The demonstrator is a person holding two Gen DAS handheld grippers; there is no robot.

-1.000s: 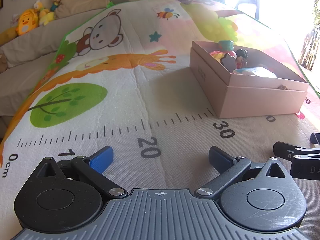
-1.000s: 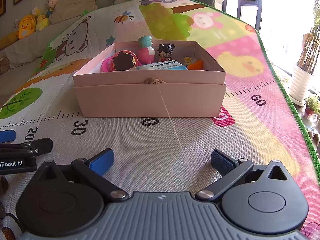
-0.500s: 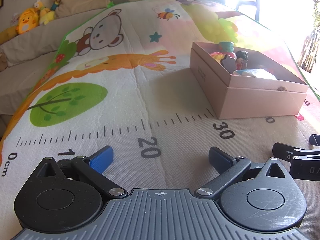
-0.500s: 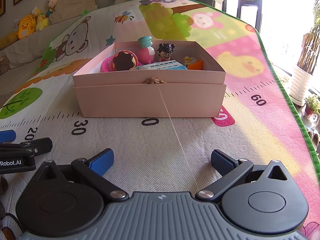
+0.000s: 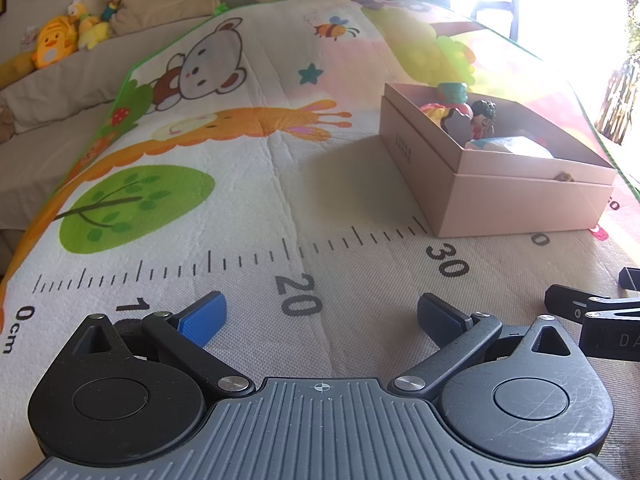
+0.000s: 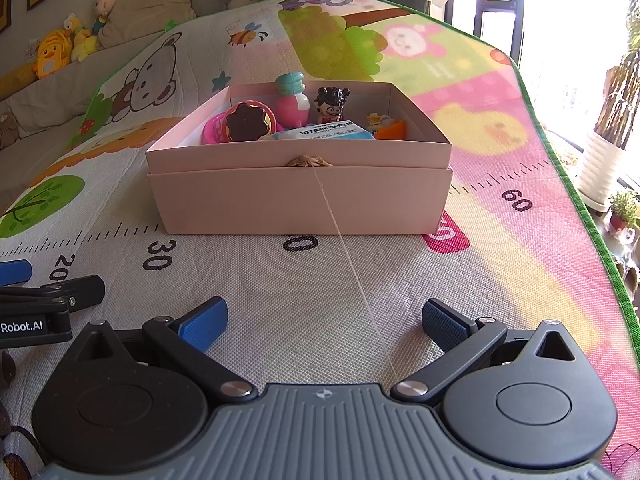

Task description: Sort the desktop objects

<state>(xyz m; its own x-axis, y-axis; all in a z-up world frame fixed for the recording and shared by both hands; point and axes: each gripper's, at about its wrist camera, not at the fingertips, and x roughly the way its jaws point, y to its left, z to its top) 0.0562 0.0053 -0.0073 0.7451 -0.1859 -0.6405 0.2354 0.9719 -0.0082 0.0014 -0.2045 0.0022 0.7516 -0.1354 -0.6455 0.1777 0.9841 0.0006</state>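
A pink cardboard box stands on the play mat straight ahead of my right gripper, which is open and empty, well short of the box. Inside the box are a chocolate donut toy in a pink basket, a pink bottle with a teal cap, a small dark-haired figurine, a blue-and-white tissue pack and an orange piece. In the left wrist view the same box sits to the upper right. My left gripper rests open and empty over the mat's ruler marks.
The colourful play mat covers the whole surface. A thin string runs from the box front toward my right gripper. Plush toys and cushions line a sofa at the back left. A potted plant stands beyond the mat's right edge.
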